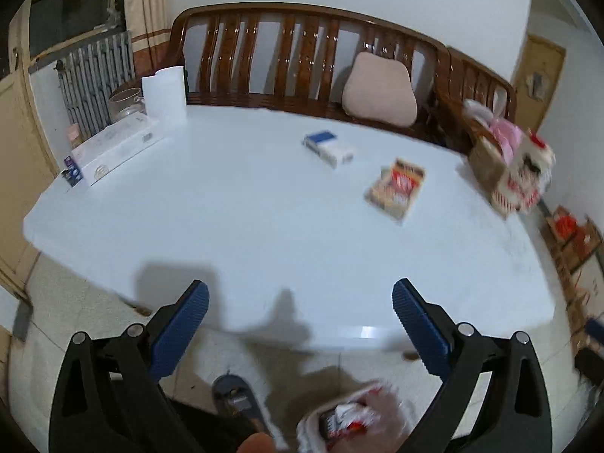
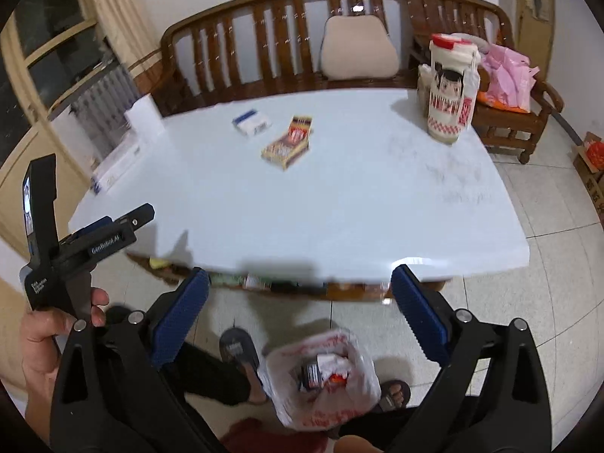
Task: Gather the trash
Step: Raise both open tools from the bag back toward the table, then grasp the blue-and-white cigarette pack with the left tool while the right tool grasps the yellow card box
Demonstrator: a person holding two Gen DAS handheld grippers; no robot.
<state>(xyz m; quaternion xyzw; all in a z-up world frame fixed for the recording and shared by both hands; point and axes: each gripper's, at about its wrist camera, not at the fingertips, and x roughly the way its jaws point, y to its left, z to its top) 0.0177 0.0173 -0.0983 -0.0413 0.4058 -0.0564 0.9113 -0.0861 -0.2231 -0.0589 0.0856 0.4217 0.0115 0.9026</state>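
Observation:
On the white table [image 1: 245,226] lie a blue-and-white cigarette pack [image 1: 327,148] and a red-and-yellow snack box [image 1: 396,188]; both also show in the right wrist view, the pack [image 2: 251,122] and the box [image 2: 288,143]. A printed paper cup or bag [image 2: 451,90] stands at the table's far right. A white plastic trash bag [image 2: 321,377] with wrappers inside sits open on the floor below both grippers. My left gripper [image 1: 300,321] is open and empty over the table's near edge. My right gripper [image 2: 300,309] is open and empty above the bag.
A wooden bench [image 2: 287,37] with a beige cushion [image 2: 358,49] stands behind the table. A paper roll [image 1: 164,90], a long white box [image 1: 117,143] and a metal pot [image 1: 126,104] sit at the table's far left. Pink bags [image 2: 506,75] lie on the bench. The person's sandalled feet [image 2: 238,351] are beside the bag.

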